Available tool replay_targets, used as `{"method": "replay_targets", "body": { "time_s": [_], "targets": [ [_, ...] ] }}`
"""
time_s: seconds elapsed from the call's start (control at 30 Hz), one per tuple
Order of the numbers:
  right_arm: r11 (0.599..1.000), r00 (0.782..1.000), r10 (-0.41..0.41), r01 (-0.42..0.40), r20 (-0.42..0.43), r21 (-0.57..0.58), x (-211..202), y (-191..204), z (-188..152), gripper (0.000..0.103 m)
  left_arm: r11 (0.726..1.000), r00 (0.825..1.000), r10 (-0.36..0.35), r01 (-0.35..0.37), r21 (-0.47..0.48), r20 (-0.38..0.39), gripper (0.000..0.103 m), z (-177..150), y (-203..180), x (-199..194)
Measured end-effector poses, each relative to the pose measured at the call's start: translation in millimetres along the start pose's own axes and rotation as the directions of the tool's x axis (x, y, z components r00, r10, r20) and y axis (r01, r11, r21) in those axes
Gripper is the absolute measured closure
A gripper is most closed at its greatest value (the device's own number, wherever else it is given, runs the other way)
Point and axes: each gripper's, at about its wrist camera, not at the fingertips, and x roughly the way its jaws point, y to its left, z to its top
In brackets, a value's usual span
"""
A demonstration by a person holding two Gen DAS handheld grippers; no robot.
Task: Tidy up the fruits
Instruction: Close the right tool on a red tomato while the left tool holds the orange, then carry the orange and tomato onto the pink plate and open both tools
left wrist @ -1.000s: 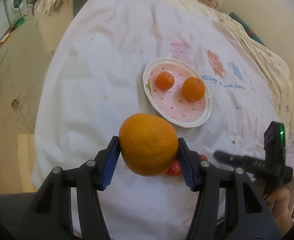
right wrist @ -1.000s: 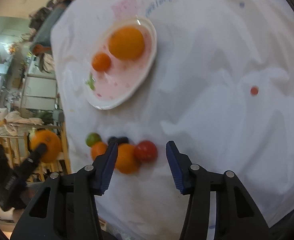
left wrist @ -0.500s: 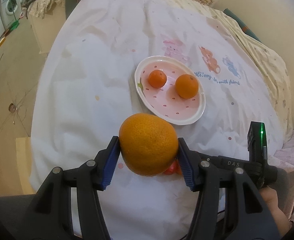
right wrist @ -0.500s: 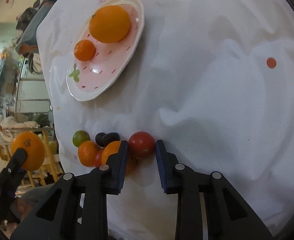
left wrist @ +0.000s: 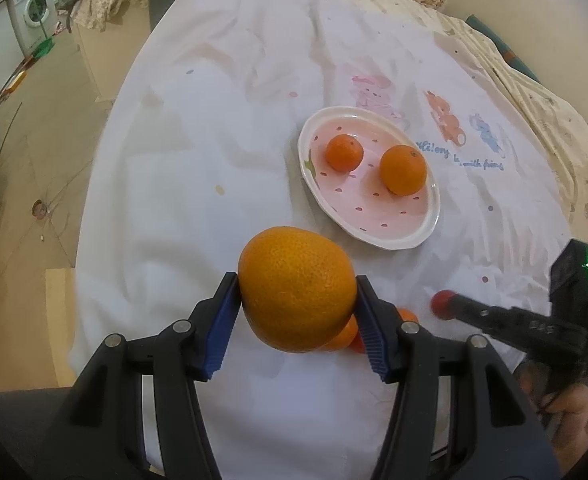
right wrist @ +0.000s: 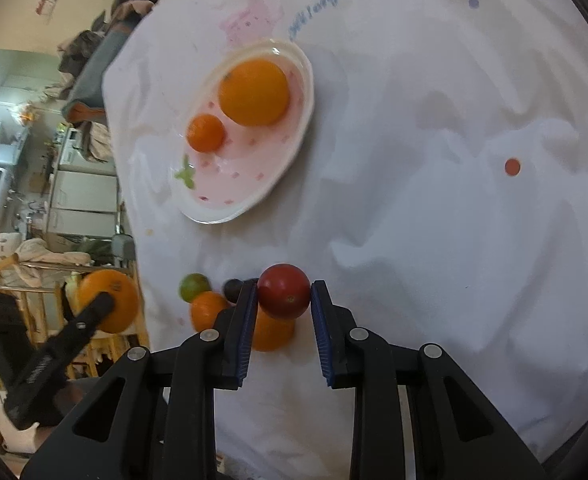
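My left gripper (left wrist: 297,300) is shut on a large orange (left wrist: 297,288) and holds it above the white cloth, short of the pink dotted plate (left wrist: 377,228). The plate holds a small mandarin (left wrist: 344,152) and a medium orange (left wrist: 403,169); it also shows in the right wrist view (right wrist: 222,200). My right gripper (right wrist: 284,300) is shut on a red tomato (right wrist: 284,290) and holds it just above a small pile: a green fruit (right wrist: 193,287), two orange fruits (right wrist: 207,310) and a dark fruit (right wrist: 233,288). The right gripper also shows in the left wrist view (left wrist: 439,306).
The white cloth (right wrist: 453,240) is wrinkled and has cartoon prints at its far side (left wrist: 445,122). The table's left edge drops to the floor (left wrist: 26,184). Furniture and a washing machine (left wrist: 34,10) stand beyond it.
My right gripper closed on the red tomato and lifted it slightly off the pile. My left gripper kept the large orange and shifted a little over the cloth.
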Motion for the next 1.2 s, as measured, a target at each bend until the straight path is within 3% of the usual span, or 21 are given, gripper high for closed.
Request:
{"method": "replay_targets", "body": {
  "time_s": [0.33, 0.53, 0.83, 1.2],
  "targets": [
    [0.994, 0.990, 0.105, -0.102, 0.095, -0.032, -41.3, 12.7, 16.6, 0.074, 1.000, 0.999, 0.002, -0.003, 0.007, 0.033, 0.051, 2.0, 0.6, -6.0],
    [0.989, 0.979, 0.147, -0.140, 0.144, -0.055, -56.1, 18.6, 41.9, 0.074, 0.999, 0.998, 0.010, -0.012, 0.037, 0.063, 0.051, 27.4, -7.2, -10.6],
    [0.987, 0.978, 0.126, -0.106, 0.166, -0.120, -53.0, 33.3, 96.1, 0.074, 0.989, 0.996, 0.043, -0.053, 0.136, 0.074, 0.051, 81.9, -28.2, 8.2],
    [0.982, 0.989, 0.064, -0.038, 0.132, -0.186, -14.0, 52.4, 159.5, 0.074, 0.977, 0.998, 0.027, -0.036, 0.208, 0.049, 0.051, 133.3, -58.6, 57.9]
  ]
}}
